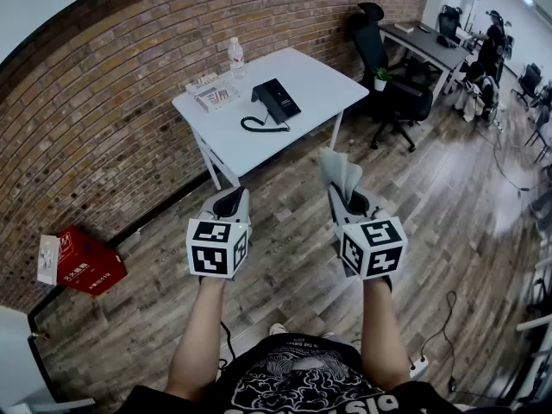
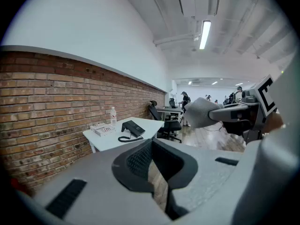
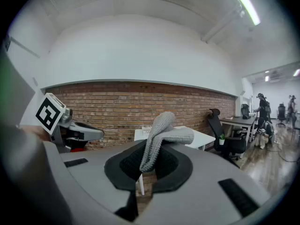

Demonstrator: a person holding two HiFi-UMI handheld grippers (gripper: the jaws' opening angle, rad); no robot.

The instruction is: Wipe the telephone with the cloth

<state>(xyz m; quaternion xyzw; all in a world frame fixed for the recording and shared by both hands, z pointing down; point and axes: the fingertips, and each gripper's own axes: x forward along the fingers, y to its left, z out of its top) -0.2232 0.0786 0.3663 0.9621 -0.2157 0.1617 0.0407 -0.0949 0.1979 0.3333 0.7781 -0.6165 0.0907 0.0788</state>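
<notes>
The black telephone [image 1: 274,102] with its coiled cord lies on a white table [image 1: 319,80] by the brick wall, well ahead of both grippers. It also shows in the left gripper view as the telephone [image 2: 133,127]. My right gripper [image 1: 349,201] is shut on a grey cloth [image 1: 339,172], which sticks up from its jaws; in its own view the cloth [image 3: 161,137] droops over the right gripper [image 3: 152,165]. My left gripper [image 1: 226,205] is held level beside it, jaws together and holding nothing, seen in its own view as the left gripper [image 2: 154,168]. Both hang over the wooden floor, short of the table.
A water bottle [image 1: 235,56] and a flat box [image 1: 211,91] share the table's far left. A black office chair [image 1: 388,76] and a desk [image 1: 427,41] stand to the right. A red box [image 1: 86,261] sits by the wall, and cables [image 1: 448,317] lie on the floor.
</notes>
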